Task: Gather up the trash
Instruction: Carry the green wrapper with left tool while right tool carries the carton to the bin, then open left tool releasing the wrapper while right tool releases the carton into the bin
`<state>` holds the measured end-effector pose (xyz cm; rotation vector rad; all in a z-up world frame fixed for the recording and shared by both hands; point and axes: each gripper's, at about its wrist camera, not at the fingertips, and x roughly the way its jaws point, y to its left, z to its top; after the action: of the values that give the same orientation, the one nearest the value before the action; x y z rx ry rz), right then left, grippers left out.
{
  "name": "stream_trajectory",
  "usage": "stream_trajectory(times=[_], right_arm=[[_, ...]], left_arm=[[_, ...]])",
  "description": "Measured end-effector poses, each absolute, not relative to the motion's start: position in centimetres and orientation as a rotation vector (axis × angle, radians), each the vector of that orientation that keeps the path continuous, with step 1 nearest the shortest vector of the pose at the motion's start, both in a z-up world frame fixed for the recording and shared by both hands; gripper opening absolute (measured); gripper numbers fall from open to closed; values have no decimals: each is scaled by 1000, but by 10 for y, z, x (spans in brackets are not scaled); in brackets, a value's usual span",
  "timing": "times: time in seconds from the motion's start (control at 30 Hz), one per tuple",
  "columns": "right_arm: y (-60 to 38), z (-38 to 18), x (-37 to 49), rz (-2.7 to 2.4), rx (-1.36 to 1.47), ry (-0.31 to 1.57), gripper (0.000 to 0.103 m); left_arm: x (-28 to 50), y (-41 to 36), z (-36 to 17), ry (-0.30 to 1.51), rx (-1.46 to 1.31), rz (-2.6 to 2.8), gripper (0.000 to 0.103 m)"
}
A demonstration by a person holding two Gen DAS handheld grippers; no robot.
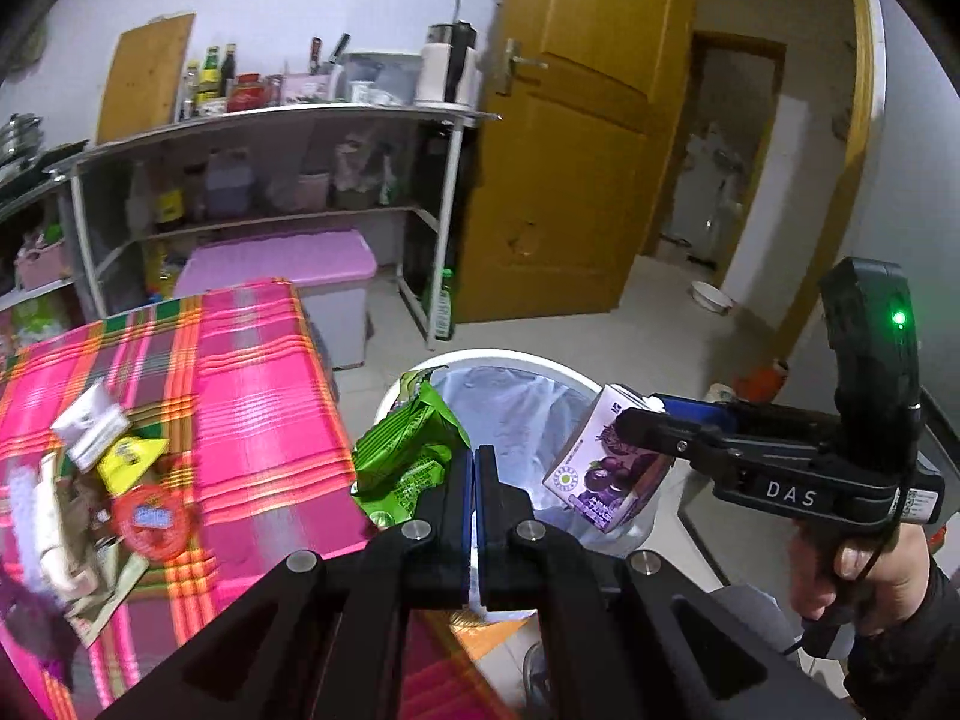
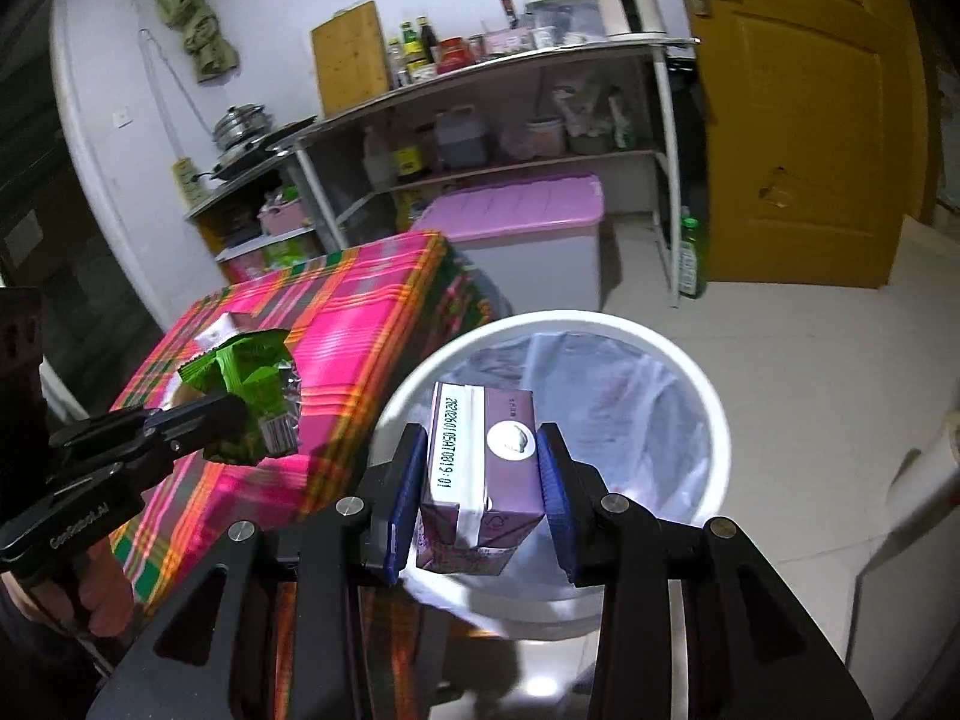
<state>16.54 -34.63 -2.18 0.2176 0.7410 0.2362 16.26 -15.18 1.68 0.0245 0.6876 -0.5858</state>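
My left gripper (image 1: 474,468) is shut on a crumpled green snack wrapper (image 1: 408,450) and holds it at the near-left rim of the white trash bin (image 1: 480,357); the wrapper also shows in the right wrist view (image 2: 252,390). My right gripper (image 2: 483,480) is shut on a purple drink carton (image 2: 480,468) and holds it over the bin's opening (image 2: 714,408). In the left wrist view the carton (image 1: 606,468) hangs above the bin's right side. More trash (image 1: 102,480) lies on the pink plaid table (image 1: 252,384).
A pink-lidded storage box (image 1: 282,264) stands behind the table. A metal shelf rack (image 1: 270,120) with bottles and jars lines the wall. A yellow wooden door (image 1: 576,138) stands open to the right. A small bowl (image 1: 711,297) sits on the tiled floor.
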Motion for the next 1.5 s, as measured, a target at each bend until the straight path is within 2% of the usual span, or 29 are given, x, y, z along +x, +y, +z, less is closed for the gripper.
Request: stream_trajectory(times=[0.53, 0.57, 0.63, 0.7, 0.73, 0.87, 1.5], right_arm=[[-370, -57, 190, 181, 235, 821, 39], [-371, -58, 190, 182, 233, 822, 39], [-370, -60, 190, 185, 223, 822, 39], [-368, -60, 190, 184, 215, 823, 39], [-369, -61, 189, 184, 214, 823, 39], [-367, -57, 188, 185, 211, 811, 45], [-309, 8, 138, 269, 106, 670, 46]], left_arm=[[208, -199, -27, 803, 44, -672, 2], [209, -201, -28, 806, 46, -672, 4], [210, -200, -30, 810, 43, -674, 16], [211, -199, -31, 812, 31, -677, 24], [211, -199, -31, 812, 26, -678, 24], [210, -196, -28, 805, 17, -679, 24], [148, -128, 18, 687, -36, -547, 24]])
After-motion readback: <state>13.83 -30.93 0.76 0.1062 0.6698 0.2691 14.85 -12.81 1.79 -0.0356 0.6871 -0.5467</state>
